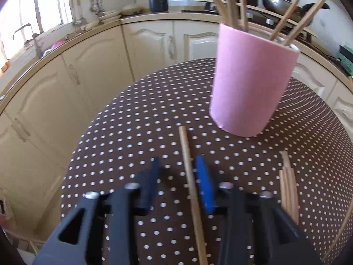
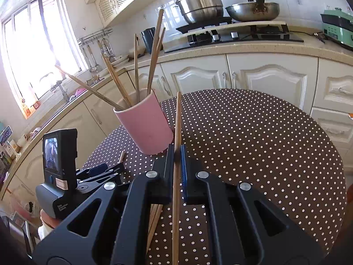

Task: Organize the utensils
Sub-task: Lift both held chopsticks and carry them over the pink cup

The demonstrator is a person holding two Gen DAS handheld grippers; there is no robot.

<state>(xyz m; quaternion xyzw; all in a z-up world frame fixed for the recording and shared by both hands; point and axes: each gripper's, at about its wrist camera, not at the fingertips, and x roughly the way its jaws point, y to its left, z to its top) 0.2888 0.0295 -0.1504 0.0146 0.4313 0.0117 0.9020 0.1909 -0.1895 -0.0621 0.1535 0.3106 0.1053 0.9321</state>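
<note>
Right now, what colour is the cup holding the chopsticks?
Pink; the cup shows best in the left wrist view.

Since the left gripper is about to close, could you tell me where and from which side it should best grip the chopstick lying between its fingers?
Grip the chopstick on its shaft a little behind the near tip, coming from above with one finger on each side. It lies flat on the dotted tablecloth along the left gripper, whose jaws are open around it, so closing across its thin width should hold it, probably leaving the tip free for the pink cup.
</note>
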